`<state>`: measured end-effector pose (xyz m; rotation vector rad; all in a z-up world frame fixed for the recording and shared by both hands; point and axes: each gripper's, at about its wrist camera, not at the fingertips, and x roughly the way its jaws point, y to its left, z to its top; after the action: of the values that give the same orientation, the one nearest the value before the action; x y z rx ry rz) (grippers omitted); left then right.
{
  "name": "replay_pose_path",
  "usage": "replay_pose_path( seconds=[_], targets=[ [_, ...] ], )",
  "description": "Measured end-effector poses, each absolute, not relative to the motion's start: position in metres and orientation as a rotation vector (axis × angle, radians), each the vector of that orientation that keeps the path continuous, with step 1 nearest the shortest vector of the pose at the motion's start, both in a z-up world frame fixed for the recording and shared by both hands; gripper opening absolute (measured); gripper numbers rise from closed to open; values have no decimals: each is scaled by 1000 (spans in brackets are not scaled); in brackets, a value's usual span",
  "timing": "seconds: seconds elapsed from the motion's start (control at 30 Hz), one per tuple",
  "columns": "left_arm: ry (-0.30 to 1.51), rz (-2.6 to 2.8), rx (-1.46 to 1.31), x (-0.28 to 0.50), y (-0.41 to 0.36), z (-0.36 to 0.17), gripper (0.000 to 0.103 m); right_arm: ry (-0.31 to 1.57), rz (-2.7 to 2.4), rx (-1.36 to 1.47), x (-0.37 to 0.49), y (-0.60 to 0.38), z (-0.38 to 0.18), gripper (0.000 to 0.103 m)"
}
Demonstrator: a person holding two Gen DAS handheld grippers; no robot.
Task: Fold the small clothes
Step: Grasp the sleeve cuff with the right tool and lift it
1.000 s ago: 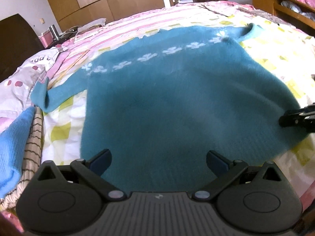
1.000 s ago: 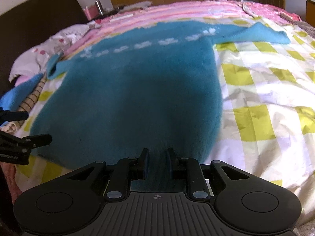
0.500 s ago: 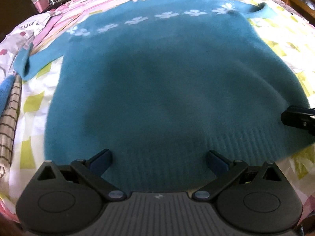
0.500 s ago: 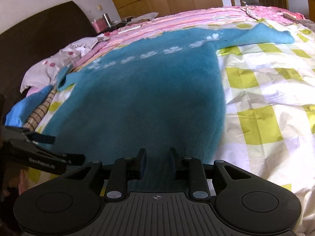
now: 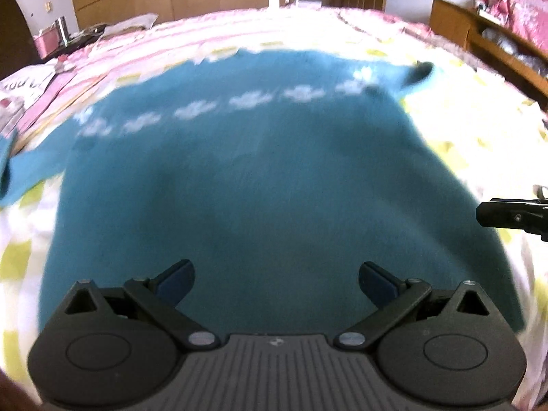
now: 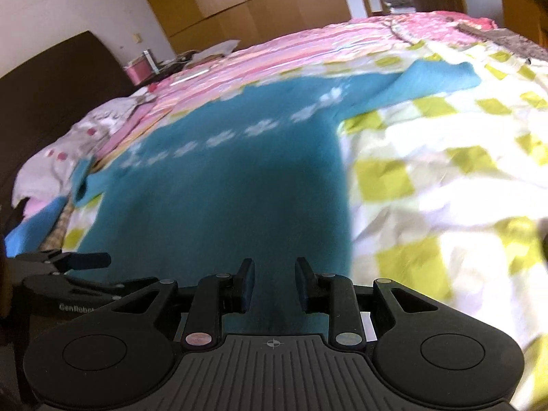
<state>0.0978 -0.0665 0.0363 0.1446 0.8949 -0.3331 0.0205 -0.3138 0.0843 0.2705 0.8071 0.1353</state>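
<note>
A teal sweater (image 5: 257, 188) with a row of white flowers across the chest lies flat on the bed, both sleeves spread out. My left gripper (image 5: 275, 287) hovers over its lower part, jaws wide apart and empty. My right gripper (image 6: 274, 284) hangs above the hem near the sweater's (image 6: 239, 205) right edge, its jaws a narrow gap apart with no cloth pinched between them. Each gripper shows in the other's view: the right gripper (image 5: 513, 217) at the right edge, the left gripper (image 6: 68, 262) at the lower left.
The bed sheet (image 6: 428, 171) is white with yellow-green checks, pink stripes further back. A light blue cloth (image 6: 30, 226) and a pillow lie by the dark headboard (image 6: 51, 85). A wooden shelf (image 5: 496, 44) stands at the right, wardrobes behind.
The right gripper's jaws have parted a little and it has lifted away from the hem. The left gripper has shifted across the sweater's lower part, still wide open.
</note>
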Motion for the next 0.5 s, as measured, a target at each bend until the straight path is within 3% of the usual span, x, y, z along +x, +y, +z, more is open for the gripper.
replay_pose_path(
  seconds=[0.5],
  targets=[
    [822, -399, 113, 172, -103, 21, 103, 824, -64, 206, 146, -361, 100, 27]
  ],
)
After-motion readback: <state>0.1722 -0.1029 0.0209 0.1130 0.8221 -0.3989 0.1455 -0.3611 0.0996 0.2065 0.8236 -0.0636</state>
